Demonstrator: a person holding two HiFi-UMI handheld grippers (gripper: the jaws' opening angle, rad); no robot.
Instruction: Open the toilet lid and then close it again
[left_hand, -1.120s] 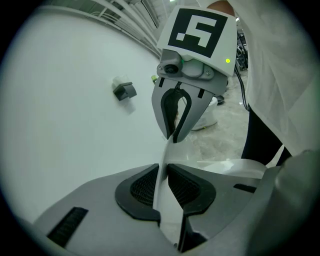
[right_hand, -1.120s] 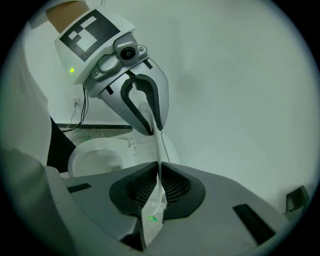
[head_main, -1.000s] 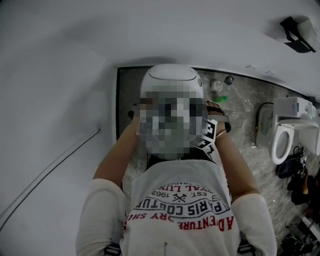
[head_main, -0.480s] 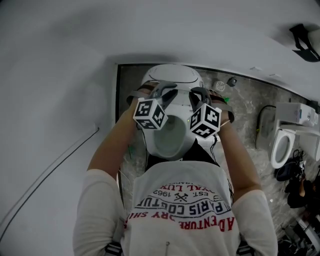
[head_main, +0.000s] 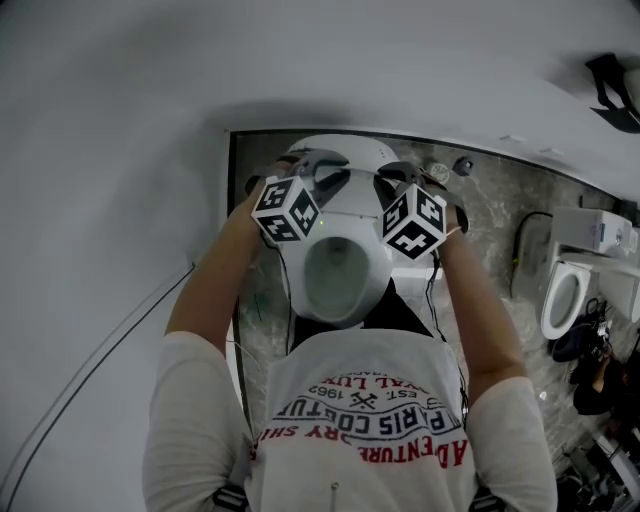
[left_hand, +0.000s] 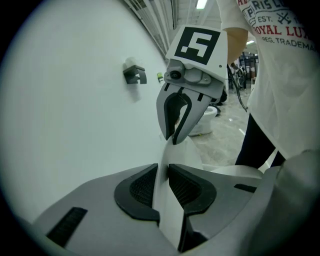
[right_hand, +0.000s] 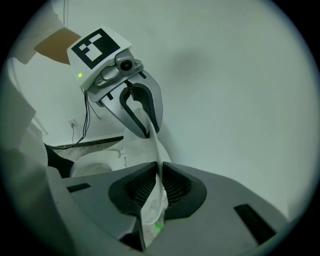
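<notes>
Toilet lid (left_hand: 165, 200): raised clear of bowl (head_main: 335, 275). Left gripper (left_hand: 163, 170), right gripper (right_hand: 159, 172): both clamped on lid edge, left jaws just eased slightly wider. Opening seemingly near done; closing remains.

A: Setting?
B: Bathroom-style bay: white toilet (head_main: 335, 285) against plain white wall (head_main: 120, 150), grey marbled floor (head_main: 490, 210).
A: A home?
B: Doubtful. Second toilet (head_main: 562, 290) stands nearby; strip lights (left_hand: 202, 4) overhead.
</notes>
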